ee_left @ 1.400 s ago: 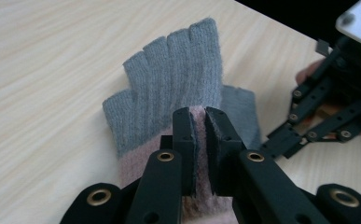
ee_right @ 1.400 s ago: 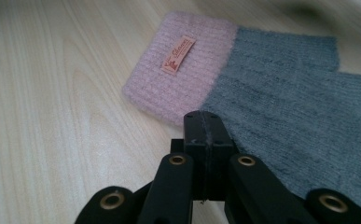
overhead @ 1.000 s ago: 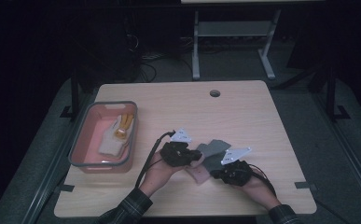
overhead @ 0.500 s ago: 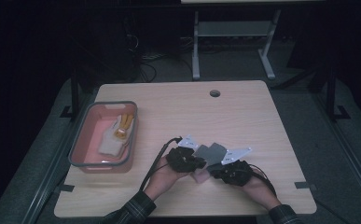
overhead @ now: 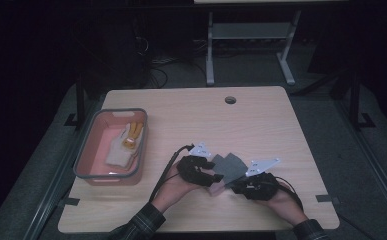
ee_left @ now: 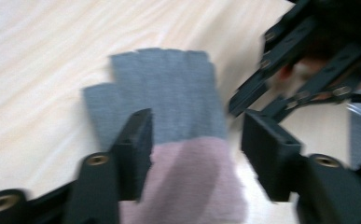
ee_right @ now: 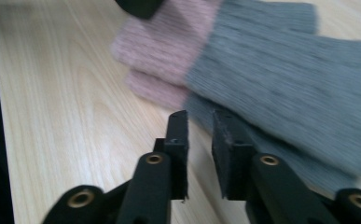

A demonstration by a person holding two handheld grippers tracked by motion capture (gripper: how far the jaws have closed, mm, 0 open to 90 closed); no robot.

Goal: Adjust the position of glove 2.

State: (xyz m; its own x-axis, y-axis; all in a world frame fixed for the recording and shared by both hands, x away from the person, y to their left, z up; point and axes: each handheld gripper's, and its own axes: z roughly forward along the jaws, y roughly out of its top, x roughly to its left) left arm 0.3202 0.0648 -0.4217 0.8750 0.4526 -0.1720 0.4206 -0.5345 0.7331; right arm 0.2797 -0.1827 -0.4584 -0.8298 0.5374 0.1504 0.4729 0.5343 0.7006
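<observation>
Since a second ago both our grippers have let go: the left gripper [ee_left: 194, 149] has just been opening its jaws, which now stand wide on either side of the pink cuff [ee_left: 187, 182] of the top glove [ee_left: 162, 95] without pressing it. The right gripper [ee_right: 199, 140] has also just been opening; its jaws show a narrow gap with nothing in it, their tips just short of the edge of the gloves [ee_right: 285, 88]. The two grey gloves with pink cuffs lie one upon the other, flat on the table [overhead: 261, 125], between our two hands at the near edge. In the high view the left gripper [overhead: 207, 176] and the right gripper [overhead: 237, 186] flank the gloves [overhead: 228, 165]. Well to the left stands a pink tray [overhead: 86, 155] holding a pale glove [overhead: 120, 150].
</observation>
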